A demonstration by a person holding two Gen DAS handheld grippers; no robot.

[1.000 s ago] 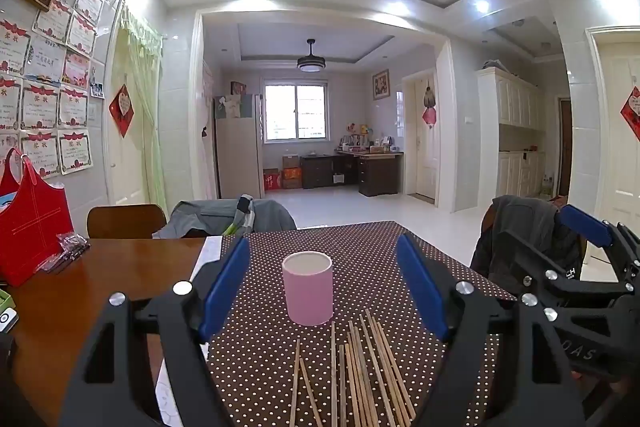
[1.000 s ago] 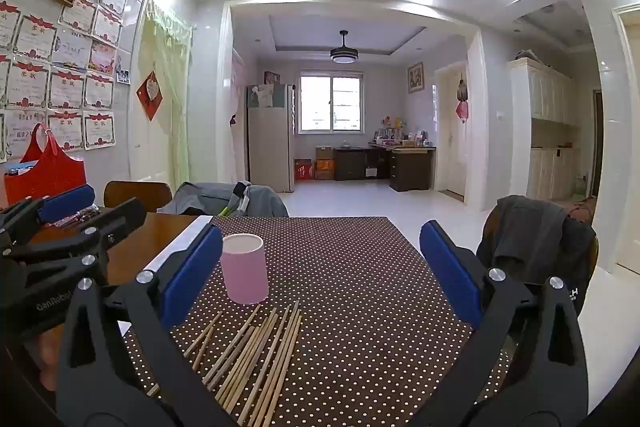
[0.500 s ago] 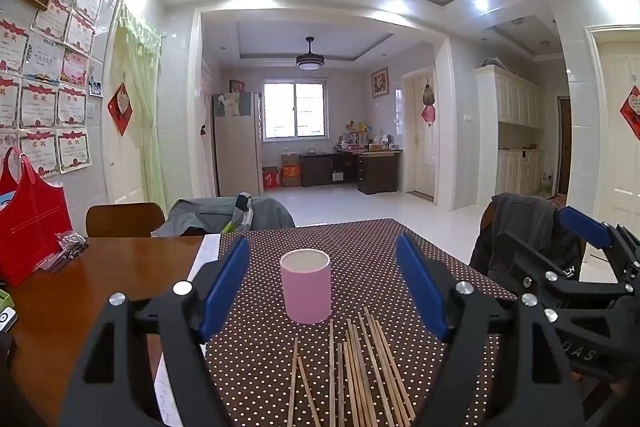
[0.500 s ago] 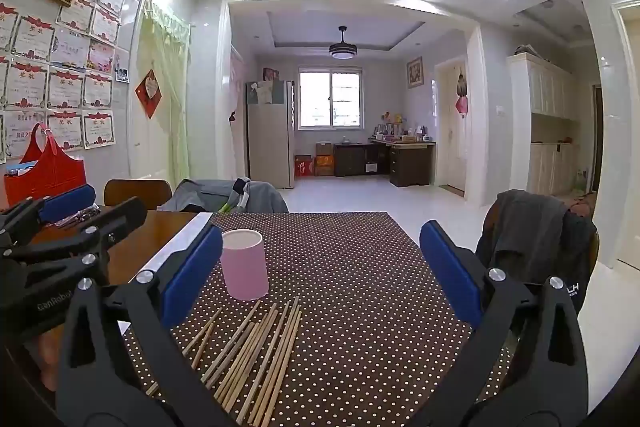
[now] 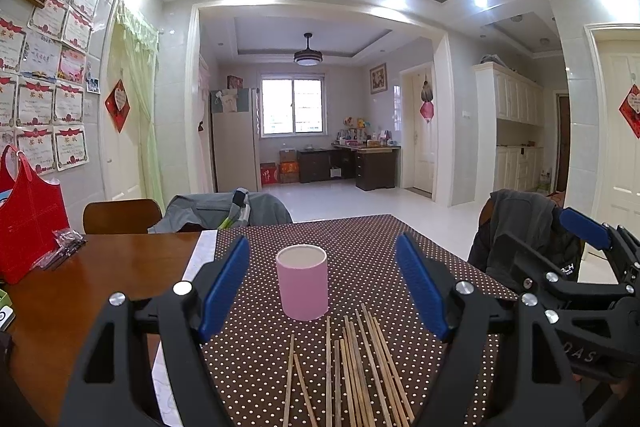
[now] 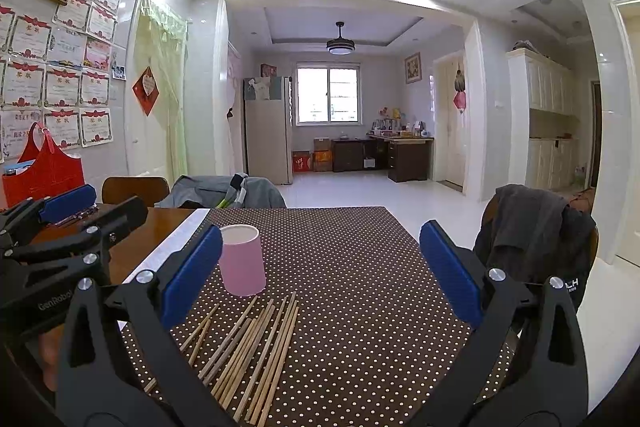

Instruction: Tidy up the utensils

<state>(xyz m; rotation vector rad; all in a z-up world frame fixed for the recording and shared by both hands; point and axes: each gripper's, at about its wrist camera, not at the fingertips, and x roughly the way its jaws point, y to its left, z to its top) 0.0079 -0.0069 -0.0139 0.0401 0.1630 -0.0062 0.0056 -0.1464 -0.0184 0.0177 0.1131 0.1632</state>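
Note:
A pink cylindrical cup (image 5: 303,283) (image 6: 241,259) stands upright and empty on a brown dotted tablecloth (image 5: 360,247) (image 6: 352,267). Several wooden chopsticks (image 5: 356,367) (image 6: 248,351) lie loose on the cloth just in front of the cup. My left gripper (image 5: 322,287) hovers open above the chopsticks, with the cup framed between its blue pads. My right gripper (image 6: 320,275) is open too, holding nothing, with the cup close to its left pad. Each gripper shows at the edge of the other's view.
A bare wooden tabletop (image 5: 80,287) lies left of the cloth, with a red bag (image 5: 28,223) and a small plastic packet (image 5: 66,247) on it. Chairs draped with jackets stand at the far end (image 5: 224,211) and at the right (image 6: 536,227).
Both views have tilted slightly, so the cup and chopsticks sit a little higher in frame. Both grippers remain open and nothing on the table has moved.

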